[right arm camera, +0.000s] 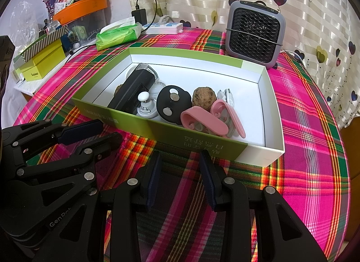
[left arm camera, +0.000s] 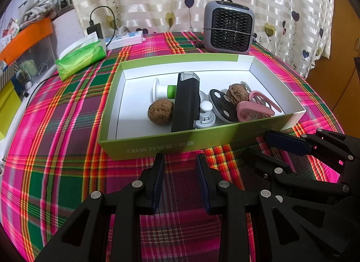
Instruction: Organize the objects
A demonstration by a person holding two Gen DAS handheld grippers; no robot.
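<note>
Left wrist view shows the small things already gathered in the box ahead, no loose items in view on the worktop, so the task looks about done, with the left gripper and right gripper both partly open and holding nothing.

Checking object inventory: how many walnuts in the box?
2: one walnut left of the black device, another walnut right of it, beside the pink clips. More could be hidden.

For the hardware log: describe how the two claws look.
Both the left claw and right claw are matte black plastic linkages with silver round pivot pins, triangular cut-outs and flat dark navy pads. White "GenRob" lettering marks the left claw's body in the right wrist view.
</note>
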